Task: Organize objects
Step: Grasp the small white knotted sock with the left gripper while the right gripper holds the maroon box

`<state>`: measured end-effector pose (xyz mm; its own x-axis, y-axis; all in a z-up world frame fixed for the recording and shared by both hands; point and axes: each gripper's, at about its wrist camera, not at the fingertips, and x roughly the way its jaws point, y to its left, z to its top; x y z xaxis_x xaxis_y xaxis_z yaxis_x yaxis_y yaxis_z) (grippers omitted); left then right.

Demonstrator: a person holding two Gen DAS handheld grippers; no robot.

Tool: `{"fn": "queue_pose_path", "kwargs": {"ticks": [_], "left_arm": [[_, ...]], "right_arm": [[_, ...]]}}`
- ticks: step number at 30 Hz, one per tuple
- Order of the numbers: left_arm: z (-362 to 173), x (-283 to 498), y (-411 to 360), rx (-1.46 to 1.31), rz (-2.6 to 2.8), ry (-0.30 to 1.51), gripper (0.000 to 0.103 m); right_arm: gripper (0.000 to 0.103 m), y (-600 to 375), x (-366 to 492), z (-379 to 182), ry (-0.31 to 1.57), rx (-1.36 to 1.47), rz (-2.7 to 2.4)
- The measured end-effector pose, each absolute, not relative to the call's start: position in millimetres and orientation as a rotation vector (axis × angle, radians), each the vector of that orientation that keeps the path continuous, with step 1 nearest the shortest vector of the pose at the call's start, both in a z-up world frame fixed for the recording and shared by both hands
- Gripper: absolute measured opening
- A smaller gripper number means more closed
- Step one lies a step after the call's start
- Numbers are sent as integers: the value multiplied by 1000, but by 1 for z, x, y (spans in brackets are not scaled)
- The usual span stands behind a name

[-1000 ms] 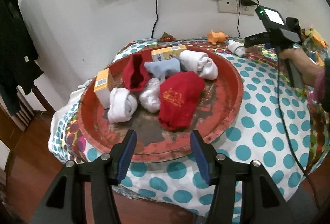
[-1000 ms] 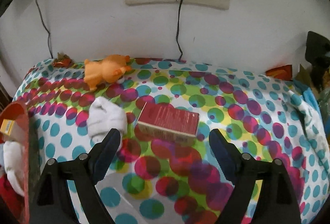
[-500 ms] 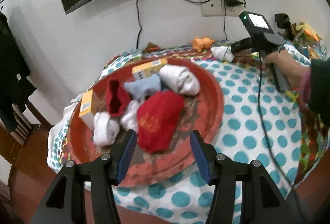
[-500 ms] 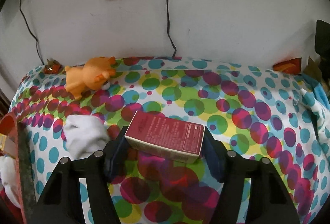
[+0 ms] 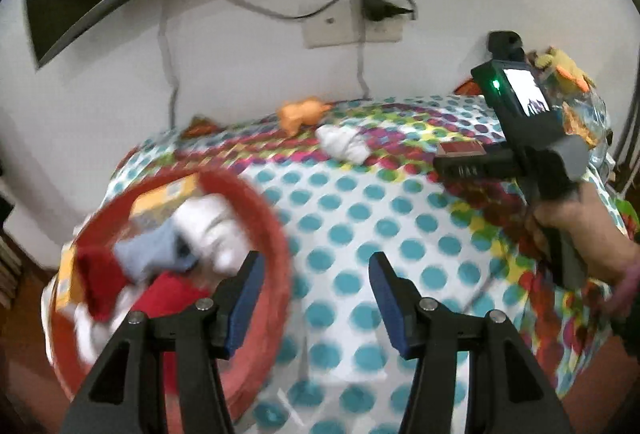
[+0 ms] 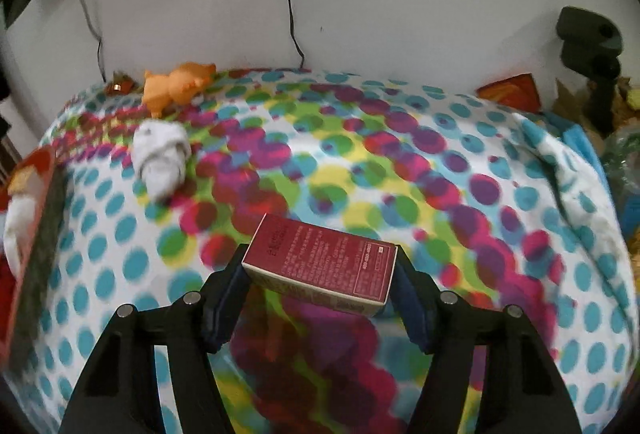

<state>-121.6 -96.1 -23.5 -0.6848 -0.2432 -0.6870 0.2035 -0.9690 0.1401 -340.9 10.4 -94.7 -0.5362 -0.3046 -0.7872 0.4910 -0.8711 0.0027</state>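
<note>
A second before, the right gripper (image 6: 320, 284) stood wide with the dark red box (image 6: 322, 268) lying on the spotted cloth (image 6: 400, 170) ahead of it — now its two blue pads pinched the box by its short ends, and the box looked raised a little off the cloth. The left gripper (image 5: 314, 298) had swung away from over the red tray (image 5: 264, 202) toward the open cloth, its jaws apart with nothing between them. The tray, now off to its left and blurry, held rolled socks and a yellow box. A white rolled sock (image 6: 162, 158) lay on the cloth near an orange toy (image 6: 178, 84) by the wall — both well apart from the box. A hand (image 5: 576, 230) gripped the right tool's handle.
</note>
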Motion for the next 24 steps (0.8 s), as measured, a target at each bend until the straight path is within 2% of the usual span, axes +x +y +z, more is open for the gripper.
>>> {"fn": "queue_pose_path", "kwargs": {"ticks": [2,5,9,18,24], "left_arm": [[-28,-141,-87,1117,-2685,-114,55],[-35,-180,-83,1159,-2689,-101,55],[-38,-226,-99,1217,-2686,98,55],[-54,-306,-114,1220,-2684,60,56],[-73,-331,-137,1232,-2631,242,56]], "right_arm": [[64,16,-336,-96,333,1159,-2395],[64,29,-337,-96,278,1176,-2380],[65,27,-336,-97,301,1175,-2386],[66,29,-336,-97,290,1173,-2375],[66,30,-337,-96,271,1171,-2365]]}}
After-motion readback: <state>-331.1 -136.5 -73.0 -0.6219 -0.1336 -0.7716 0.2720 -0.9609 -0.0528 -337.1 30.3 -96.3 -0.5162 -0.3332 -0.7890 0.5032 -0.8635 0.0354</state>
